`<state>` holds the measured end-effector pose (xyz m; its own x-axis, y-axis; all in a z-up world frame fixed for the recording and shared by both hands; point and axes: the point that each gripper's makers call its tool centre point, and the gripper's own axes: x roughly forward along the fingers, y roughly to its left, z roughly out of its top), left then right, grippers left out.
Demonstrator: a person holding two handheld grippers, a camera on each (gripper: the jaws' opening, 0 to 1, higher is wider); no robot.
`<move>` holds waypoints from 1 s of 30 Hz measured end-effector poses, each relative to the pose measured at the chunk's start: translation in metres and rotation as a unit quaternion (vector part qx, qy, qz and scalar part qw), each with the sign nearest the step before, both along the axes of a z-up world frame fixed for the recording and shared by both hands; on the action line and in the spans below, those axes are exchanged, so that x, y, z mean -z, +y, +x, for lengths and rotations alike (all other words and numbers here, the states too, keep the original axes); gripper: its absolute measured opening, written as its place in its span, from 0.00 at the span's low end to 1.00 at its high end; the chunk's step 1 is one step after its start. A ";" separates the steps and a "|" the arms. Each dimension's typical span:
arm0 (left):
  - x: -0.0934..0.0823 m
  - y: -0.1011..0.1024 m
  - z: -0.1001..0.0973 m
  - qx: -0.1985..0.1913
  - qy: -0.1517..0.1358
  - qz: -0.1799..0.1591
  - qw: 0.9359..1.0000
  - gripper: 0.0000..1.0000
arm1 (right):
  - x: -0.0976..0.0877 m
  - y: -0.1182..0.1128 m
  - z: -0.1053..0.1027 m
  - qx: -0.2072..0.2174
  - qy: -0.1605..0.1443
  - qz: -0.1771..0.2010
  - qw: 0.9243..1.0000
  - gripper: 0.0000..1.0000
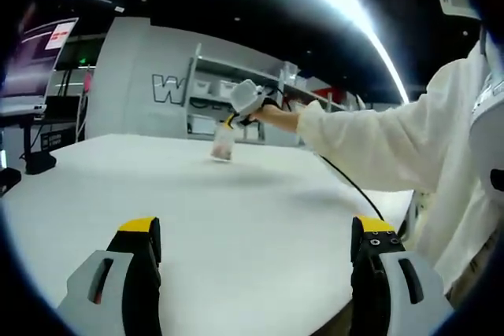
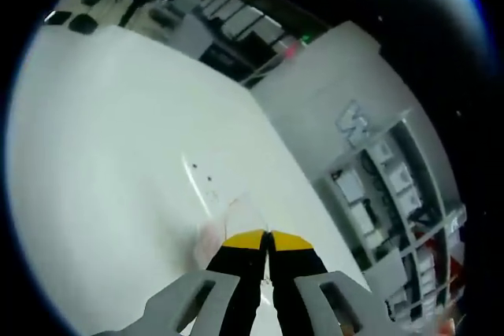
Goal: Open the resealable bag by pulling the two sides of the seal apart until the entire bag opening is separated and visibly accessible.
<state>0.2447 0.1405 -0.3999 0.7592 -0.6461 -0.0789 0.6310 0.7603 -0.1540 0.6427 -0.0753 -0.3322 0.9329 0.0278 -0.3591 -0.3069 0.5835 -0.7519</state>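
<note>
Bag (image 1: 224, 145) first: we see it hanging from the right gripper (image 1: 236, 116), far ahead of our left gripper (image 1: 256, 234), over the white table (image 1: 236, 226). Its long side runs up and down, top edge pinched, bottom pointing at the table. It looks clear, with something pale pink inside. In the right gripper view the bag (image 2: 228, 226) sticks out just past the tips of the right gripper (image 2: 268, 240), whose jaws are squeezed together on it. Our left gripper's jaws stand wide apart, holding nothing. A white sleeve (image 1: 394, 139) reaches to the right gripper.
</note>
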 end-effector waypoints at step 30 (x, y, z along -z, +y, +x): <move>0.001 -0.007 -0.006 0.006 0.001 -0.004 1.000 1.00 | 0.076 0.068 -0.040 -0.054 0.118 0.103 0.986 0.00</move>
<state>0.2391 0.1340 -0.4012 0.7509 -0.6563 -0.0740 0.6404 0.7509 -0.1614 0.6027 -0.0072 -0.4082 0.8117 0.2171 -0.5421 -0.5275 0.6710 -0.5211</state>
